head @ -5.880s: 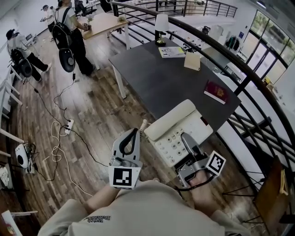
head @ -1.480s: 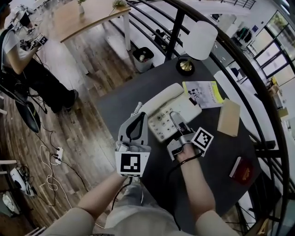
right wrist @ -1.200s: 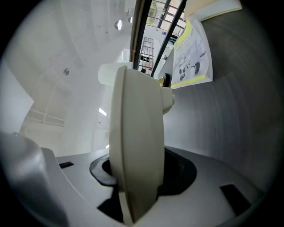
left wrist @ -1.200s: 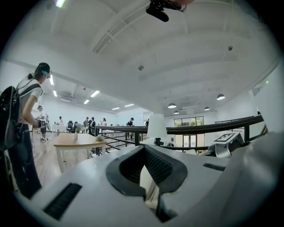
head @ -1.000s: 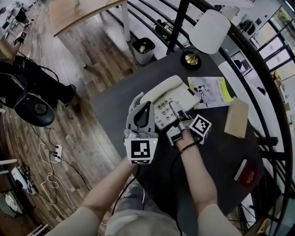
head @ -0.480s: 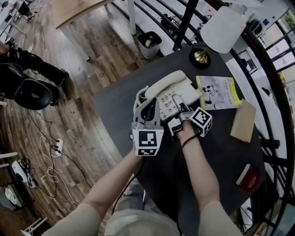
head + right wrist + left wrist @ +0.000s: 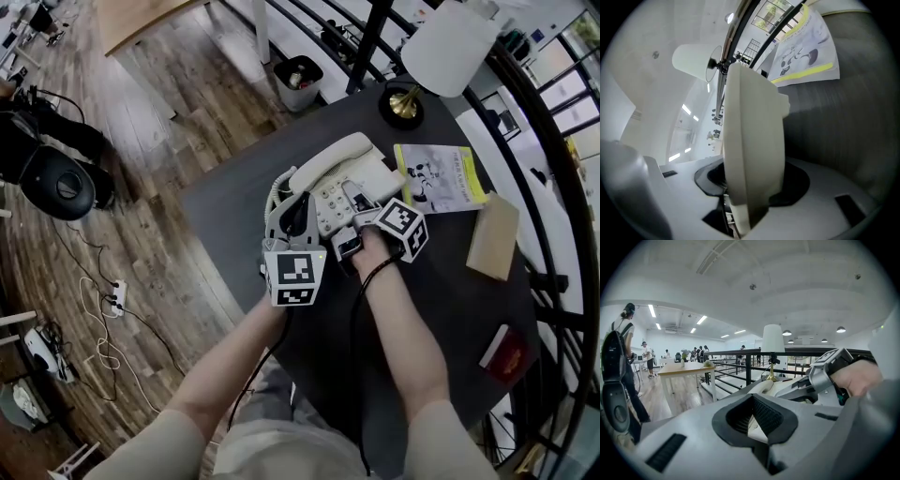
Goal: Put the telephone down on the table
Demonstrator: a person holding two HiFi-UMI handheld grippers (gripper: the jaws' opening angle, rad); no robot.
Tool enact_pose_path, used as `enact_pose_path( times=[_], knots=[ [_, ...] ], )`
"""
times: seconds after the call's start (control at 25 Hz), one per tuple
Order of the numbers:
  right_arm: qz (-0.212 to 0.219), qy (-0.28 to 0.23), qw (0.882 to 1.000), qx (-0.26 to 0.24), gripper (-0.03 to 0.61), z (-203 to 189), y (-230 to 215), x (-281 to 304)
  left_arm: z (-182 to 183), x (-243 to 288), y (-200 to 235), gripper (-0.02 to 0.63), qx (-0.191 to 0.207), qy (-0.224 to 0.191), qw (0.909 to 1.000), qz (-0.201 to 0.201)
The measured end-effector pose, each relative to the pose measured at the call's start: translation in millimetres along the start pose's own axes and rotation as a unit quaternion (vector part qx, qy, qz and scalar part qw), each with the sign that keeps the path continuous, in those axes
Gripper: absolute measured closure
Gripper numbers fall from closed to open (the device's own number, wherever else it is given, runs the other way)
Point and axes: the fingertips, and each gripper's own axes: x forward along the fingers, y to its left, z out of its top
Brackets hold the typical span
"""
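Right claw (image 7: 353, 200) clamped shut on telephone (image 7: 330, 170) above dark desk (image 7: 427, 314); our left claw (image 7: 297, 210) closed on nothing, just beside telephone; we noted booklet (image 7: 439, 177) nearby.

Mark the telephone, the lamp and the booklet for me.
telephone (image 7: 330, 161), head view, on the handset.
lamp (image 7: 448, 34), head view, on the white shade.
booklet (image 7: 441, 178), head view, middle of its cover.
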Motion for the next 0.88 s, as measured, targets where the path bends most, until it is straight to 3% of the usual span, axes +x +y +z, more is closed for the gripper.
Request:
enact_pose_path(
  times=[0.12,0.24,0.36,0.64,0.88],
  knots=[
    [-0.043,0.020,0.999,-0.027,0.364,-9.5,-2.1,6.3,-1.9,1.4,1.6,0.609,-0.002,0.005,1.0000,-0.005],
    [-0.096,0.036,0.992,-0.080,0.307,-18.3,-6.9,3.5,-2.3,0.2,-3.4,0.609,0.000,0.008,0.9999,-0.012],
    [-0.132,0.053,0.985,-0.095,0.269,-23.8,-12.4,-1.7,-8.3,0.6,-6.0,0.609,0.004,0.008,0.9998,-0.020],
    [-0.185,0.084,0.973,-0.107,0.242,-30.0,-38.5,-25.3,-16.2,-5.2,-3.0,0.609,0.011,0.018,0.9994,-0.027],
    [-0.186,0.072,0.973,-0.117,0.242,-21.3,-37.8,-48.8,-10.8,-18.5,-4.1,0.609,0.018,0.022,0.9993,-0.024]
  ],
)
